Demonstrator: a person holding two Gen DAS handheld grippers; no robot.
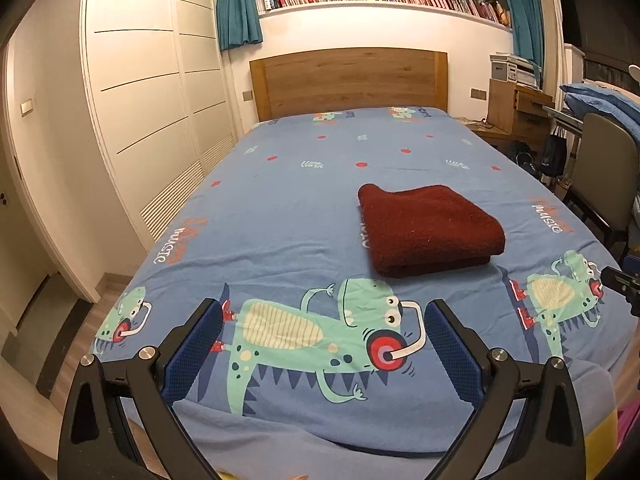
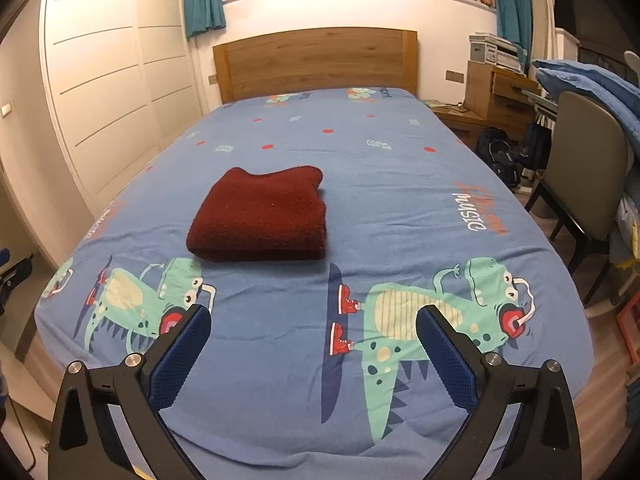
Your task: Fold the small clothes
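Left wrist view: the left gripper point(image 1: 323, 320) gapes wide and empty at lower centre; the folded maroon cloth point(image 1: 430, 230) lies right of centre on the bed sheet point(image 1: 280, 216).

Right wrist view: the right gripper point(image 2: 313, 322) is fully spread, holding nothing, and the cloth sits left of centre. The fold looks finished; best keep both clear and leave it undisturbed.

The bed point(image 2: 400, 184) carries everything here. It is covered with a blue sheet point(image 1: 280, 208) that has a print of green dinosaurs, red dots and some words. A wooden headboard point(image 2: 316, 60) stands at the far end, at 12 o'clock. One dark red folded cloth point(image 2: 260, 216) lies directly on the sheet. In the right wrist view it sits at about 11 o'clock from the centre; in the left wrist view it is at about 2 o'clock. Its folded layers show at the near edge. It lies flat, just beyond the nearest row of dinosaurs.
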